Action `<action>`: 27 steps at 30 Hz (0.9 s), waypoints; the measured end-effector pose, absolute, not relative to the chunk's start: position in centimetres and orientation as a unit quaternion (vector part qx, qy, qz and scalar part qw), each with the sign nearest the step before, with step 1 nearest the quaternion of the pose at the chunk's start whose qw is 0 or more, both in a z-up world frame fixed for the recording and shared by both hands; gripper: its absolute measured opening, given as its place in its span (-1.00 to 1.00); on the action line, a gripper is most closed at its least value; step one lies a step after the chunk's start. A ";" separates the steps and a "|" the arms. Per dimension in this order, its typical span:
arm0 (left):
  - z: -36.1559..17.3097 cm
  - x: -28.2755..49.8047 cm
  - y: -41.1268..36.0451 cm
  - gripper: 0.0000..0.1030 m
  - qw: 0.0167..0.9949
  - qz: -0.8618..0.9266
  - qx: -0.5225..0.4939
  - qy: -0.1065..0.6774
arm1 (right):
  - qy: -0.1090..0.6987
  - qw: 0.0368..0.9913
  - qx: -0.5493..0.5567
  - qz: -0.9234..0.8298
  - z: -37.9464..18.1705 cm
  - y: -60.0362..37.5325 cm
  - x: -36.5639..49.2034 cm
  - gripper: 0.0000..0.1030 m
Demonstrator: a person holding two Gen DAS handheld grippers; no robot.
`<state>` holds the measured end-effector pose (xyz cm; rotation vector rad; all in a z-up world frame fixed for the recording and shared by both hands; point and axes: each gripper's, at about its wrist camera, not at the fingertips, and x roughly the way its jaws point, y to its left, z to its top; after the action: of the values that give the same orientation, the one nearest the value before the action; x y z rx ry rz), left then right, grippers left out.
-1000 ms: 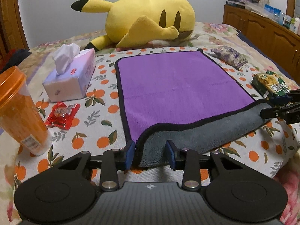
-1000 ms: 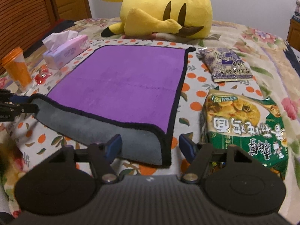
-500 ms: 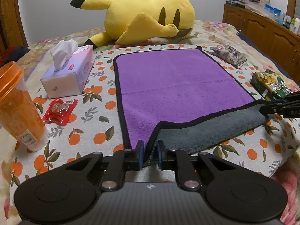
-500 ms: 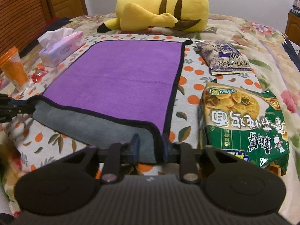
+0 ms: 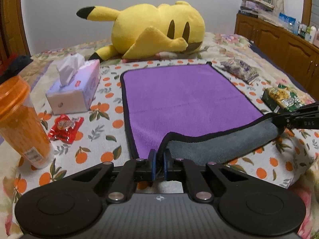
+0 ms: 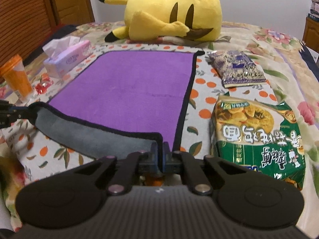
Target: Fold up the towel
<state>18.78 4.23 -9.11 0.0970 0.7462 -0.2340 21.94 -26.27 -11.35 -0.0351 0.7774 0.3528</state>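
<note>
Towel (image 5: 185,99) corners — hidden between both grippers' fingers (image 5: 152,164).

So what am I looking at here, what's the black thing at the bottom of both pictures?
No robot here: a person holds a two-finger gripper in each hand, and each carries a camera looking along its fingers. One picture is from the left gripper, the other from the right gripper. Both are shut on the near corners of a purple towel, lifting its grey underside off the bed. Around it lie a yellow plush, a tissue box, an orange cup, a red wrapper and two snack bags.
</note>
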 end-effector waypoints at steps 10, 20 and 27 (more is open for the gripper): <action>-7.0 18.1 4.1 -0.86 0.938 -0.115 0.044 0.323 | 0.341 0.923 -0.006 0.181 -9.6 -26.6 22.0 -0.91; -6.4 18.8 4.3 -0.87 0.948 -0.104 0.038 0.299 | 0.322 0.929 0.004 0.184 -9.2 -27.4 22.9 -0.91; -5.9 19.4 4.4 -0.87 0.950 -0.107 0.035 0.293 | 0.316 0.931 0.000 0.185 -9.4 -27.5 23.5 -0.91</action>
<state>19.43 4.36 -5.94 0.0711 0.5953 -0.2182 23.55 -27.49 -9.43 0.0001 0.6476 0.3781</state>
